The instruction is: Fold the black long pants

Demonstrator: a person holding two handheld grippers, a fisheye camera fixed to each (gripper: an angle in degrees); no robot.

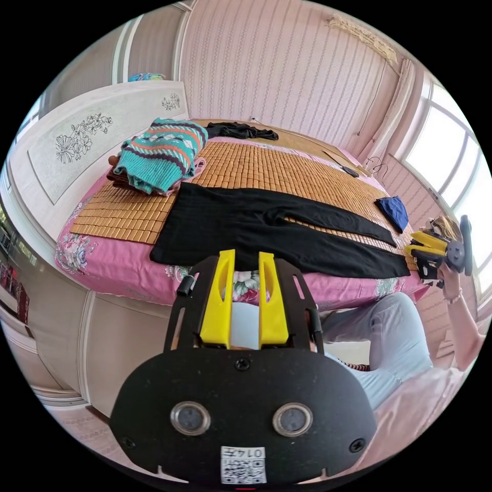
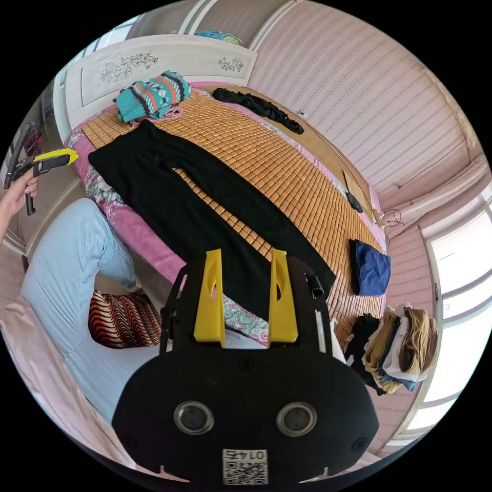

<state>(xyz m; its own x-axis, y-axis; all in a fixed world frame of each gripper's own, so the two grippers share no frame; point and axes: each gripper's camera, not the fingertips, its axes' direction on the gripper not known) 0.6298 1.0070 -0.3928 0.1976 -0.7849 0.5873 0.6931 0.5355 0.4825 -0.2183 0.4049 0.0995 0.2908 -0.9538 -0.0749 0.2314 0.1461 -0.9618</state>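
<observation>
Lying flat and full length on the bed (image 1: 123,266), near its front edge: the pants (image 1: 266,230), waist toward the headboard (image 1: 77,138), both legs stretching away from it and splitting into a narrow V over the mat (image 1: 266,164). Showing no fold anywhere in the cloth, so seemingly sitting at the very start, with spreading done and every fold left to do. Hovering off the bed's front edge, just short of the pants: the left claw (image 1: 245,259), parted a little, gripping nothing. Hanging likewise beyond the leg ends, on the same front side of the bed: the right claw (image 2: 245,256), parted somewhat wider and also empty, clear of the cloth. Resting elsewhere on the bed, apart from the pants: a striped sweater (image 1: 159,154) by the headboard, a dark garment (image 1: 241,131) at the far edge, a blue cloth (image 1: 393,211) beyond the leg ends. Probably needing next a grip on waist and hems.
</observation>
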